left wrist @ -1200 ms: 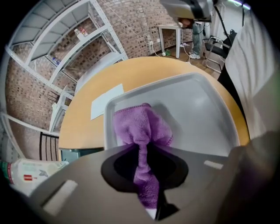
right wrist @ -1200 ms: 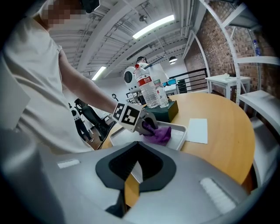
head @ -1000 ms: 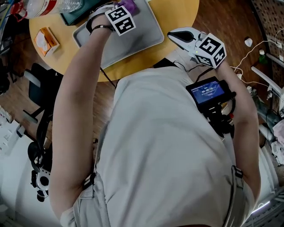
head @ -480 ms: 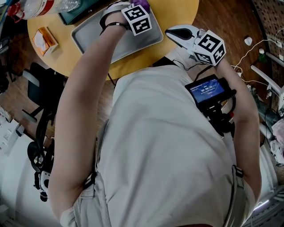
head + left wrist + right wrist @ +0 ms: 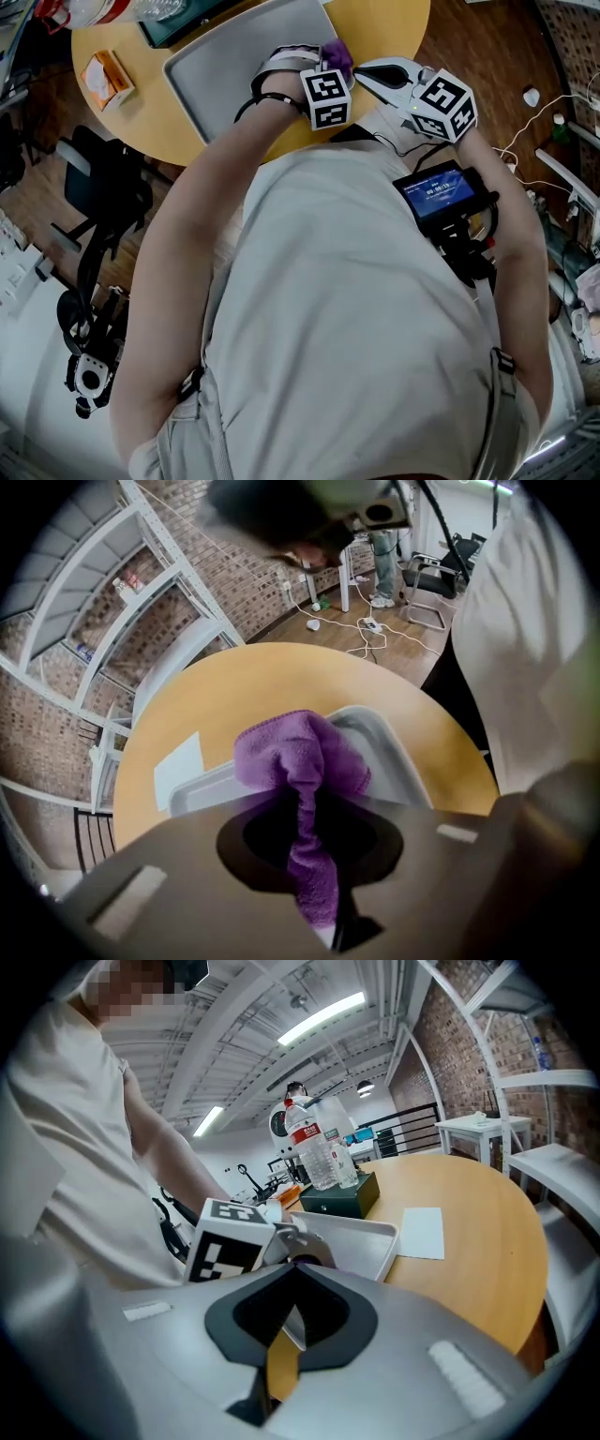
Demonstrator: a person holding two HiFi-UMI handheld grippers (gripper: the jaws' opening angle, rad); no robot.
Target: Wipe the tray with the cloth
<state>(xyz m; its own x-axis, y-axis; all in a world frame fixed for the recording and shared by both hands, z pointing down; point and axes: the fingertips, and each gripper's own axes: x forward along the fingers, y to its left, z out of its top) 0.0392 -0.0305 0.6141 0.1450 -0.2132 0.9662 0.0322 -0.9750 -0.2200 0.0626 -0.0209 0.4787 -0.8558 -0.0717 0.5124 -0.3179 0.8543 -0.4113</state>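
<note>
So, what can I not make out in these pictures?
Tray near corner: head view, covered by the left hand and cloth.
Bottles: head view, cut by the top edge.
Bottle label print: right gripper view, too small.
Cloth-tray contact: left gripper view, beneath the cloth's folds.

Brick wall (image 5: 442, 1071), white shelving (image 5: 548, 1079) — wooden floor (image 5: 480, 45), ceiling strip lights (image 5: 323, 1013).

We've got the left arm (image 5: 192, 225) reaching forward, bare, with the wrist turned inward. Its hand is wrapped round the left gripper (image 5: 328, 67), jaws clamped tight on the purple cloth (image 5: 302, 754). Over on the other side, the right arm (image 5: 517, 234) is bent at the elbow and close to the body. The right gripper (image 5: 370, 73) points toward the left one, jaws pressed together with nothing between them. The two grippers sit just beside each other.
</note>
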